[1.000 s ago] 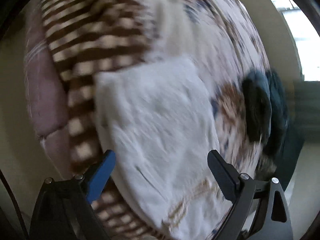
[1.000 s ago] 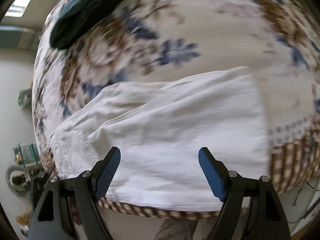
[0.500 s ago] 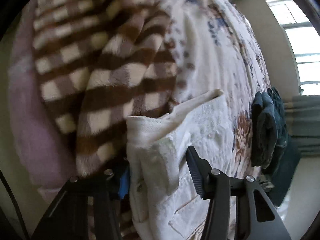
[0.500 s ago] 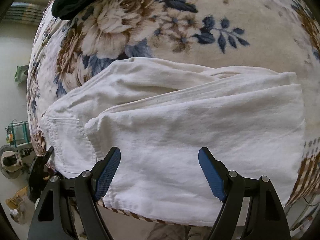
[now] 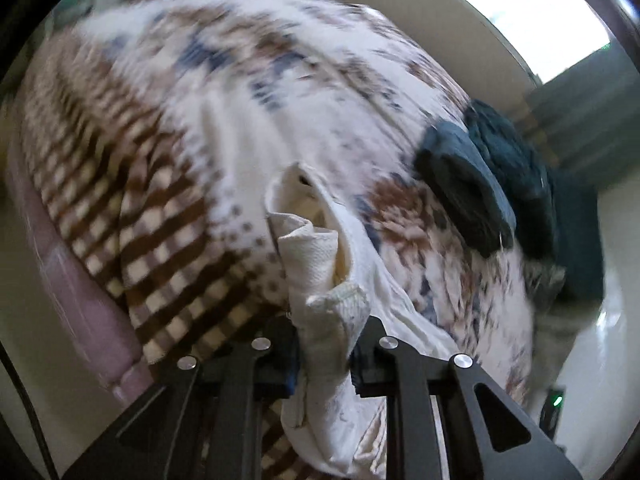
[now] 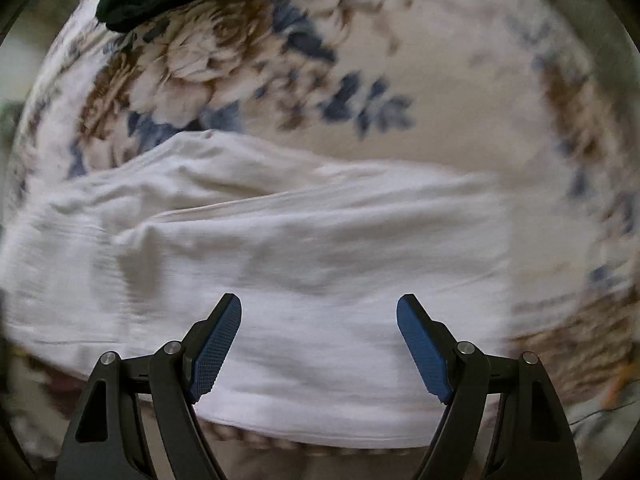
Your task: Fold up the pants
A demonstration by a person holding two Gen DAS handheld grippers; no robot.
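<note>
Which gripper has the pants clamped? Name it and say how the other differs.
The left gripper: its fingers are shut on a bunched edge of the white pants. The right gripper hangs open above the pants, gripping nothing.

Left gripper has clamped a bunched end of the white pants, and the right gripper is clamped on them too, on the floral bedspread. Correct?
Not quite. The right gripper is open, its fingers spread over the white pants without gripping, as the right wrist view shows. The left gripper is indeed clamped on them, over the floral bedspread.

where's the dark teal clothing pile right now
In the left wrist view, the dark teal clothing pile sits at the right edge of the floral bedspread, beyond the white pants.
</note>
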